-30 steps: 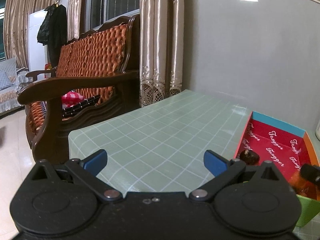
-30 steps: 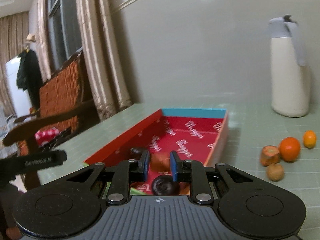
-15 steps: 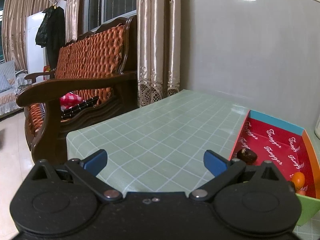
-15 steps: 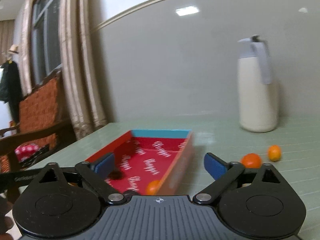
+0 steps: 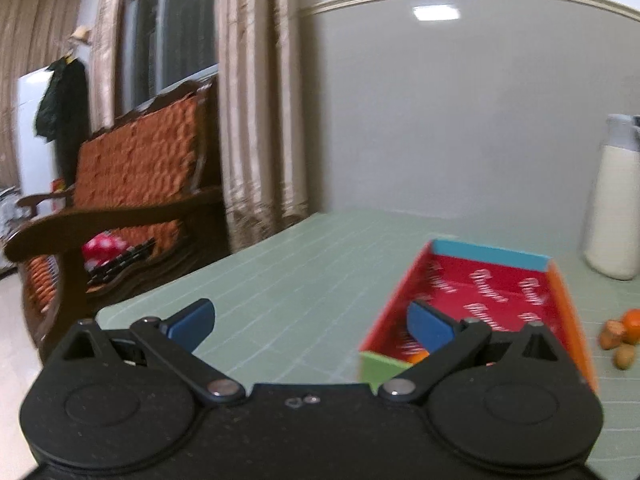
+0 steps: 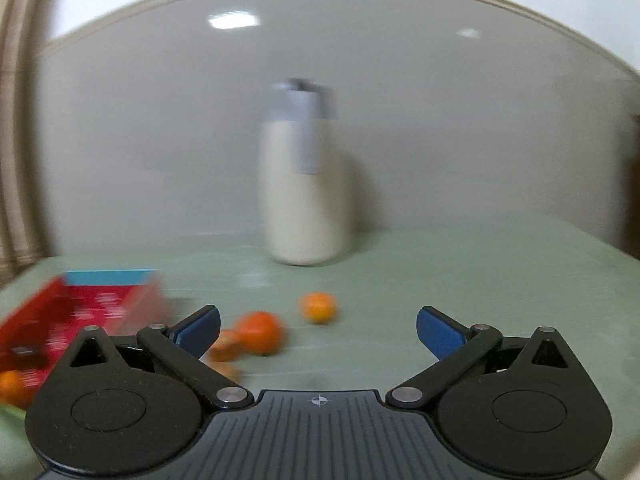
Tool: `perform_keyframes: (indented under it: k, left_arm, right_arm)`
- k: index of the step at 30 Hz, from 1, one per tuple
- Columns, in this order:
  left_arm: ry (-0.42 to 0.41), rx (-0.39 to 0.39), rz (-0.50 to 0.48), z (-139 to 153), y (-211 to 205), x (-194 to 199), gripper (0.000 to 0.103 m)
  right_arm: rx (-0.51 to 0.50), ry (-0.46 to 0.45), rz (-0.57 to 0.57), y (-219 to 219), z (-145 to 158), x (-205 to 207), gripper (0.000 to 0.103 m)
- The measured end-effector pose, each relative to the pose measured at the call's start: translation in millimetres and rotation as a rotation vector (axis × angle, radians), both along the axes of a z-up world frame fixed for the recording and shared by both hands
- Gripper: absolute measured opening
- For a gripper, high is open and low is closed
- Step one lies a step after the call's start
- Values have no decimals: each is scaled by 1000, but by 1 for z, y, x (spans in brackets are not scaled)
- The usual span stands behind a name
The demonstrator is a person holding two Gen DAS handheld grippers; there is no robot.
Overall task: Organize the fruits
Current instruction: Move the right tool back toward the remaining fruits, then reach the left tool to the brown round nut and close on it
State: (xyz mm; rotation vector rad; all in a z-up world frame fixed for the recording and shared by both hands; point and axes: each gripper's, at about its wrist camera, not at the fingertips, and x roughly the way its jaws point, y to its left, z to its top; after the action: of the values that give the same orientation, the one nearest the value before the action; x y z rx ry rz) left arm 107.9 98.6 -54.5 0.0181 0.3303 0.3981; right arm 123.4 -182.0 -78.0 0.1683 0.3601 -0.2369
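A shallow red box (image 5: pixel 492 296) with a blue far wall lies on the green checked table; it also shows in the right wrist view (image 6: pixel 80 304), with an orange fruit (image 6: pixel 10 386) inside. Loose fruits lie right of the box: a large orange (image 6: pixel 260 330), a small orange (image 6: pixel 319 306) and brown pieces (image 6: pixel 224 346). They show in the left wrist view too (image 5: pixel 620 332). My left gripper (image 5: pixel 310 326) is open and empty, its right finger over the box's near end. My right gripper (image 6: pixel 318 332) is open and empty, just short of the loose fruits.
A white thermos jug (image 6: pixel 306 192) stands near the wall behind the fruits; it also shows in the left wrist view (image 5: pixel 614 200). A wooden bench (image 5: pixel 120 208) with orange cushions and curtains (image 5: pixel 260 120) stand left of the table (image 5: pixel 300 280).
My right gripper let go of a fruit into the box, opened, and swung right towards the loose fruits. My left gripper turned right, bringing the box and jug further into view.
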Motion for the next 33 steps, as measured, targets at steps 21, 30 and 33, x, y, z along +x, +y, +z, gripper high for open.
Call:
perform_keyframes:
  k: [21,30,33]
  left_arm:
    - [230,-27,-515,-23,-193,50,86]
    - [288,-10,-504,-45,-207,75,75]
    - [292,0,-510,-49,-210,80,70]
  right_arm:
    - [-119,13,-554,-116,-7,-46,103]
    - [-87,19,-580,-137,-9,-54,103]
    - [-83,10,-571,-137,-8,-57,103]
